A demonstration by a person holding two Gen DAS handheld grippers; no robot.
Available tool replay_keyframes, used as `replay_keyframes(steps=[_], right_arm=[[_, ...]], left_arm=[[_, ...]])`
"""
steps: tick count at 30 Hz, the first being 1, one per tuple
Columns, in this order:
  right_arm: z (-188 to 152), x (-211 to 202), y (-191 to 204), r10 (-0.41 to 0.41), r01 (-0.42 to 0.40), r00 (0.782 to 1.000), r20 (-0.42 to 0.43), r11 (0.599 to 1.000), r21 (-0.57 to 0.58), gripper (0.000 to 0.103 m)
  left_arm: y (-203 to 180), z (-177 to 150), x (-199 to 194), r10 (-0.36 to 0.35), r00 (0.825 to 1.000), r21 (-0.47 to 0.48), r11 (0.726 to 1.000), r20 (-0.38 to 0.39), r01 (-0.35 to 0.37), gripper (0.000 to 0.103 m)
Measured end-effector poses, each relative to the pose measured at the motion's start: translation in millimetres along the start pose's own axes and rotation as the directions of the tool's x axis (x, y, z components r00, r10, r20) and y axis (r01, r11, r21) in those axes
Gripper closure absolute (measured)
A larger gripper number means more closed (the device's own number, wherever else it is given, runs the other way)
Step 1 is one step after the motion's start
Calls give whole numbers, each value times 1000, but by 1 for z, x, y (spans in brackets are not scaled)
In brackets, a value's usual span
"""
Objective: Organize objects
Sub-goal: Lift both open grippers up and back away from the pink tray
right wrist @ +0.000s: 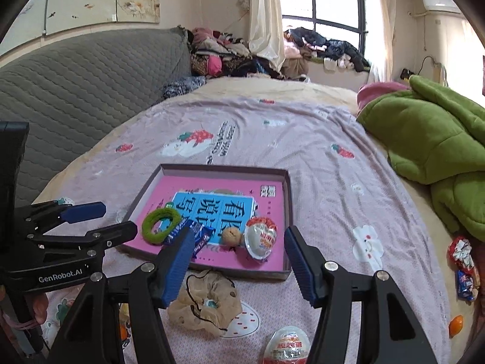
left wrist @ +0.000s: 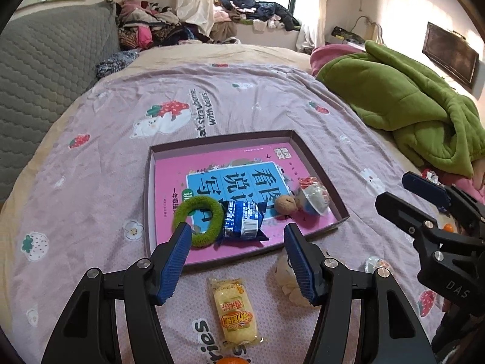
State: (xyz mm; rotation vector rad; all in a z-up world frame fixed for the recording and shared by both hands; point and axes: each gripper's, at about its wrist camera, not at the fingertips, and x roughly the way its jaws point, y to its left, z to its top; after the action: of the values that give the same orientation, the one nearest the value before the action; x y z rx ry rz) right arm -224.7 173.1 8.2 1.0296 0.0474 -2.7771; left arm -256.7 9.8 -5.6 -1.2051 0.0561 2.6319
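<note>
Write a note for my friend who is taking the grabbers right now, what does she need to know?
Left gripper: open, empty. Right gripper: open, empty.
In the box: green hair ring, blue snack packet, walnut, egg toy.
Left on the bed: yellow snack, beige scrunchie, another egg toy, an orange, wrapped sweets on the right.

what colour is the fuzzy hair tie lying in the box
Green. The hair tie shows best in the left wrist view, lying in the box beside the blue snack packet.
</note>
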Motion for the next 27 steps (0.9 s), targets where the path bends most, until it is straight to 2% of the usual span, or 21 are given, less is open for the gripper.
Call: replay_keyframes(steps=[9, 12, 27], right_arm=[[7, -21, 7, 40, -39, 997, 62, 999, -6, 42], [9, -25, 8, 49, -49, 996, 70, 999, -7, 41], [5, -37, 18, 58, -54, 994, 94, 998, -44, 37]], left_arm=[[-4, 0, -18, -9, 1000, 17, 1000, 27, 9, 37], [-2, -1, -24, -9, 1000, 14, 1000, 30, 9, 32], [7, -5, -42, -14, 998, -9, 1000, 65, 15, 32]])
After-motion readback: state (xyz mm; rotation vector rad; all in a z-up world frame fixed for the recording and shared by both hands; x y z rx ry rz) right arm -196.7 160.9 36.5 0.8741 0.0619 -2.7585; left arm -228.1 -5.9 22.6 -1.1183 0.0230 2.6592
